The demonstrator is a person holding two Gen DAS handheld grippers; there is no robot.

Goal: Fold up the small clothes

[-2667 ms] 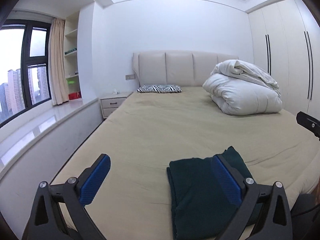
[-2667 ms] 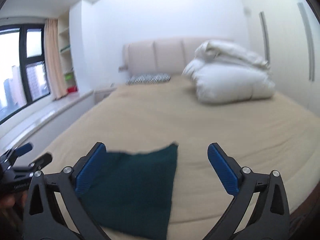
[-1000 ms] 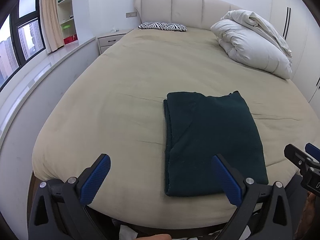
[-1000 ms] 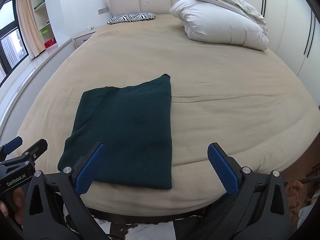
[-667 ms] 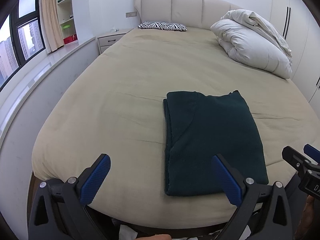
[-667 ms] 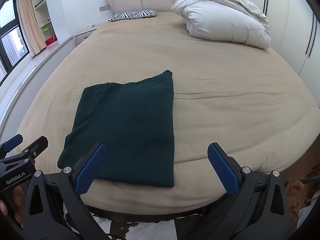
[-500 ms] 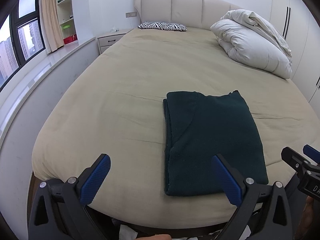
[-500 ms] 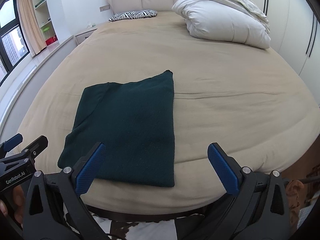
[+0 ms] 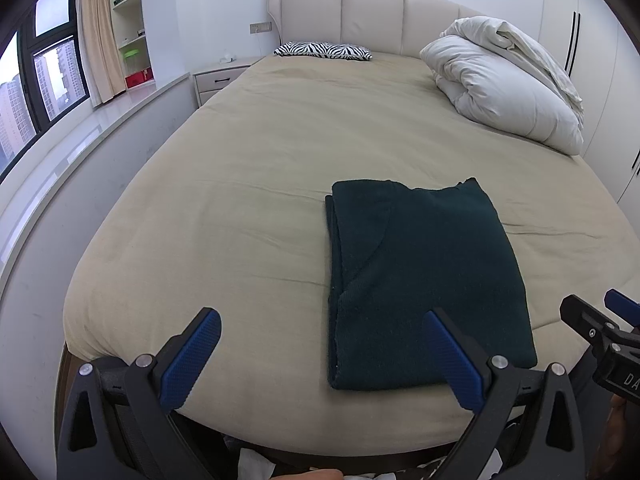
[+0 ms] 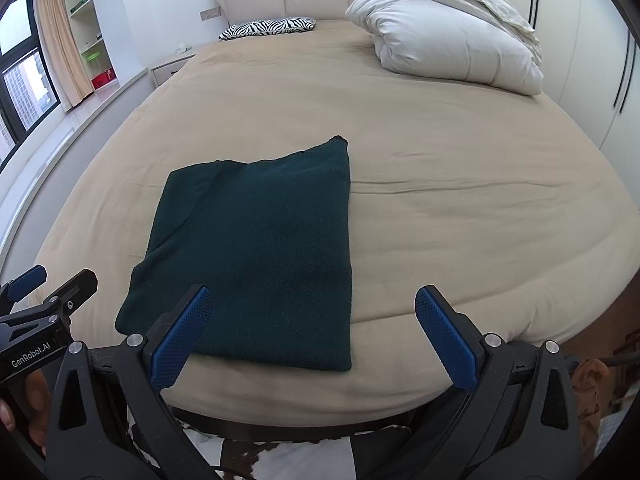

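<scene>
A dark green garment (image 9: 424, 276) lies folded into a flat rectangle near the foot of the beige bed (image 9: 260, 184); it also shows in the right wrist view (image 10: 260, 240). My left gripper (image 9: 320, 356) is open and empty, held above the bed's foot edge, just left of the garment's near left corner. My right gripper (image 10: 312, 336) is open and empty, held above the garment's near right corner. Neither touches the cloth. The right gripper's tip shows at the right edge of the left wrist view (image 9: 596, 328); the left gripper shows at the left edge of the right wrist view (image 10: 44, 304).
A rolled white duvet (image 9: 508, 88) lies at the far right of the bed, a zebra pillow (image 9: 324, 50) by the headboard. A nightstand (image 9: 220, 76), window ledge and shelves stand on the left, wardrobes (image 10: 600, 40) on the right.
Since 2.7 s ago both grippers have risen and pulled back from the garment to the bed's foot. Over the last second nothing has visibly changed.
</scene>
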